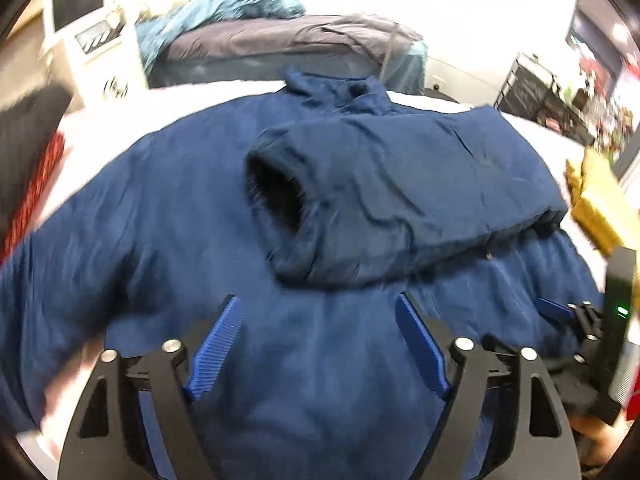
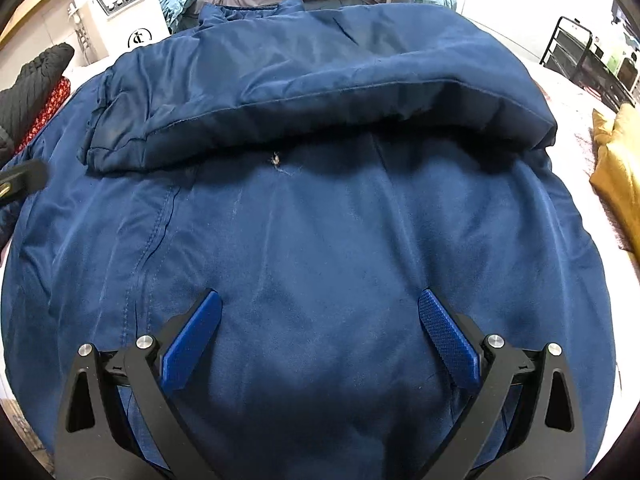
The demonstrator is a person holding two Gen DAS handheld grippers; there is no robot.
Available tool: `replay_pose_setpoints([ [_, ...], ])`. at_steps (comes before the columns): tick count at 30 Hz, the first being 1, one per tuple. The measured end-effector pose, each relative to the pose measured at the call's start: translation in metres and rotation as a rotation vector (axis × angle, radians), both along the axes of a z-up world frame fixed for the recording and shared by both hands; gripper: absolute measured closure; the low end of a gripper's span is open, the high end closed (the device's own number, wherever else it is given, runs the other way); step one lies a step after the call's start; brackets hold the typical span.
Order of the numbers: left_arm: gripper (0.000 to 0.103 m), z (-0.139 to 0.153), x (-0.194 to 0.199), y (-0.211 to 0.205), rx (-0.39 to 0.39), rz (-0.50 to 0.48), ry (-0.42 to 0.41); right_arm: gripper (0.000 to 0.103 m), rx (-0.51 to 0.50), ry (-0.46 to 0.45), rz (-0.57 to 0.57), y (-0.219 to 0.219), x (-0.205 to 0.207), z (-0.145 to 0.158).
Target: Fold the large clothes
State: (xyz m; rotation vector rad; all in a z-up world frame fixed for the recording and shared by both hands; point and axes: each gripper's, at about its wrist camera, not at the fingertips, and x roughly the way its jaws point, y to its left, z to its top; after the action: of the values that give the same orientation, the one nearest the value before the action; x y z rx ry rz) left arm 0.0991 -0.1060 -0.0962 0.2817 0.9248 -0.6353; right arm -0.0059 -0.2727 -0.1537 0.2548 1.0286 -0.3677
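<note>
Navy padded jacket (image 2: pixel 320 240) lies spread across the white-covered bench (image 1: pixel 120 120), 1 sleeve (image 1: pixel 360 200) already folded over its body with the cuff opening facing the left camera; both left tongs (image 1: pixel 318 350) and right tongs (image 2: pixel 320 340) hover released just above the fabric, nothing between the blue pads. Risk: the puffy sleeve looks springy and could slide or roll back off the body if either tongs drags the slick shell while pinching only the top layer. The far hem overhangs toward the yellow garment (image 2: pixel 616 184), so a hard pull could skew the fold.
</note>
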Motion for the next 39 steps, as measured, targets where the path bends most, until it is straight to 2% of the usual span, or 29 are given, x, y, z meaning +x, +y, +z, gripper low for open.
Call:
replay_pose_setpoints([
  [3,0.031,-0.010,0.010,-0.034,0.052,-0.041,-0.039,0.006,0.007,-0.003,-0.001,-0.002,-0.001,-0.002],
  [5,0.033,-0.019,0.018,-0.047,0.088,-0.039,-0.025,0.006,0.003,-0.010,0.001,-0.002,-0.001,-0.003],
  [9,0.032,-0.051,0.039,-0.070,0.183,-0.024,0.048,0.006,-0.004,-0.027,0.001,-0.003,-0.006,-0.006],
  [14,0.025,-0.057,0.062,-0.068,0.154,0.043,0.154,0.006,-0.007,-0.022,-0.003,-0.001,-0.007,-0.005],
  [16,0.019,-0.058,0.066,-0.069,0.164,0.047,0.155,0.006,-0.012,-0.024,-0.005,0.000,-0.008,-0.005],
  [20,0.019,-0.053,0.063,-0.058,0.125,0.059,0.154,0.006,-0.015,-0.024,-0.003,0.002,-0.009,-0.005],
  [24,0.013,-0.040,0.043,-0.036,0.097,0.066,0.122,0.006,-0.024,-0.020,-0.002,0.006,-0.005,-0.005],
  [27,0.013,-0.029,0.032,-0.011,0.063,0.089,0.092,0.006,-0.040,-0.008,-0.005,0.010,-0.003,-0.002],
  [31,0.013,-0.010,0.025,0.042,-0.036,0.167,0.094,0.006,-0.062,-0.006,-0.016,0.019,-0.004,0.008],
  [34,0.013,0.001,0.022,0.075,-0.047,0.234,0.052,0.006,-0.082,-0.045,0.025,0.031,-0.008,0.020],
  [39,0.013,0.008,0.019,0.136,-0.035,0.351,0.011,0.006,-0.063,-0.031,0.105,0.057,-0.007,0.022],
])
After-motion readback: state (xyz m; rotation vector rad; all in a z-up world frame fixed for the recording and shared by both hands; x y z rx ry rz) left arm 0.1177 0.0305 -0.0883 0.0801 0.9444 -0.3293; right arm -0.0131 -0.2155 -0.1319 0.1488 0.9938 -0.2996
